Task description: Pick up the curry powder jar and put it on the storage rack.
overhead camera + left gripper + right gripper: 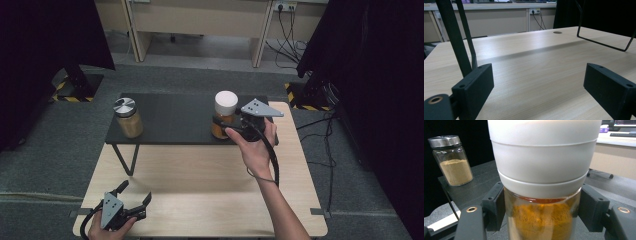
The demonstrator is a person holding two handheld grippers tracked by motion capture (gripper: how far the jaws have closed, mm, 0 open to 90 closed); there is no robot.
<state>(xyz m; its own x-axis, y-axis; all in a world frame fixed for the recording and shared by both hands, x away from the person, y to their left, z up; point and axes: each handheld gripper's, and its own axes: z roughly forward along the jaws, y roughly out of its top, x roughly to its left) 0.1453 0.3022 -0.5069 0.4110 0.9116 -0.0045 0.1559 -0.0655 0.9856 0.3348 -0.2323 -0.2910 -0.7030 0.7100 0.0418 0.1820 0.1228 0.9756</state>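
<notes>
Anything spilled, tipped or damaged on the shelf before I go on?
Nothing stands out. The white-capped jar stands upright between the right gripper jaws, the steel-lidded jar is upright at the black shelf far end, and no powder is spilled.

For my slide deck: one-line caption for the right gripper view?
Right claw closing around a white-lidded jar of orange powder; steel-capped spice jar behind.
</notes>
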